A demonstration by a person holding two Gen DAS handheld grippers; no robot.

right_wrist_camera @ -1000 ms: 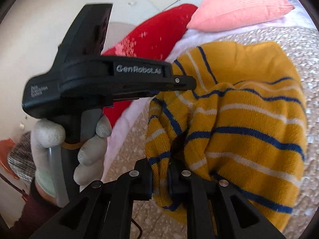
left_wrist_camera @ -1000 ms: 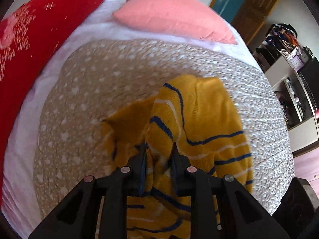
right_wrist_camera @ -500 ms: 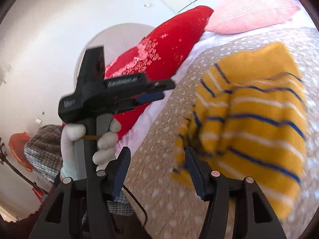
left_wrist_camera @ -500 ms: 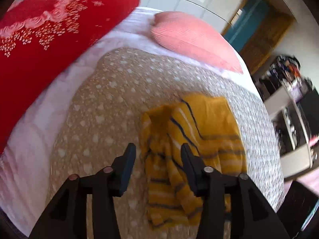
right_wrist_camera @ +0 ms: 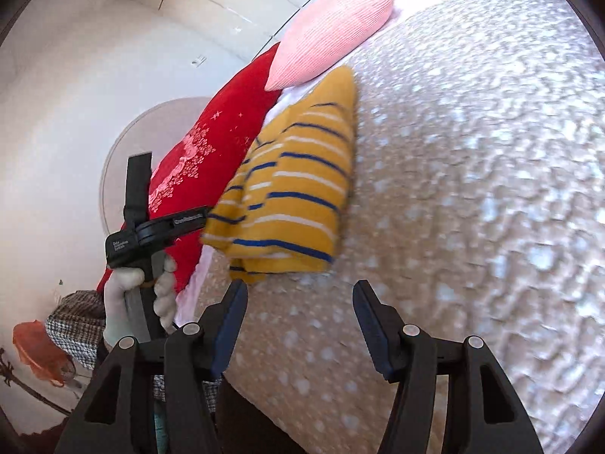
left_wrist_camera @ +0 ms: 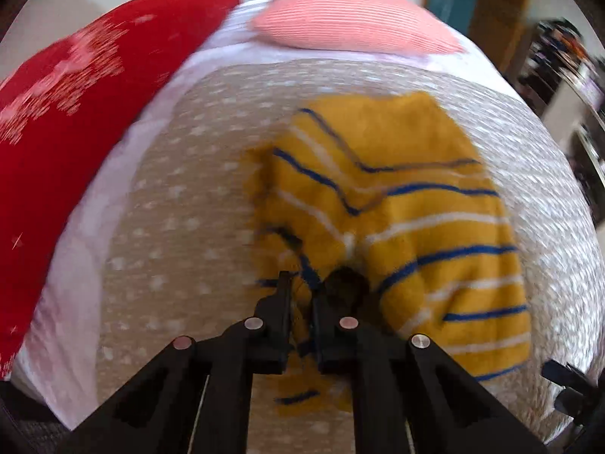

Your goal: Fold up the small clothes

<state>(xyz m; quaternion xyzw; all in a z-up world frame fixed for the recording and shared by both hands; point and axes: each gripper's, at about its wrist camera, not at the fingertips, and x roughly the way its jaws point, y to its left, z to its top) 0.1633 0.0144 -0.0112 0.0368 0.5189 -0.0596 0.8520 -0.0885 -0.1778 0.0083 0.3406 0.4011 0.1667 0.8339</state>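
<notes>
A yellow sweater (left_wrist_camera: 378,208) with blue and white stripes lies folded on the beige dotted blanket (left_wrist_camera: 181,208). My left gripper (left_wrist_camera: 304,287) is shut on the sweater's near left edge, with a pinch of striped knit between its fingers. In the right wrist view the sweater (right_wrist_camera: 295,196) lies up and to the left, and a gloved hand (right_wrist_camera: 124,302) holds the left gripper (right_wrist_camera: 170,227) with its tip at the sweater's left corner. My right gripper (right_wrist_camera: 298,295) hangs over bare blanket just short of the sweater. Its jaws are opening and nothing is between them.
A red embroidered pillow (left_wrist_camera: 75,113) lies along the left and a pink pillow (left_wrist_camera: 351,19) at the head of the bed. Shelves with clutter (left_wrist_camera: 567,56) stand at the right. A chequered cloth (right_wrist_camera: 75,325) sits beside the bed.
Both grippers let go of the sweater. The left one opened, shifted, then closed again on its near left edge. The right one opened and drew back to the right, off the sweater.
</notes>
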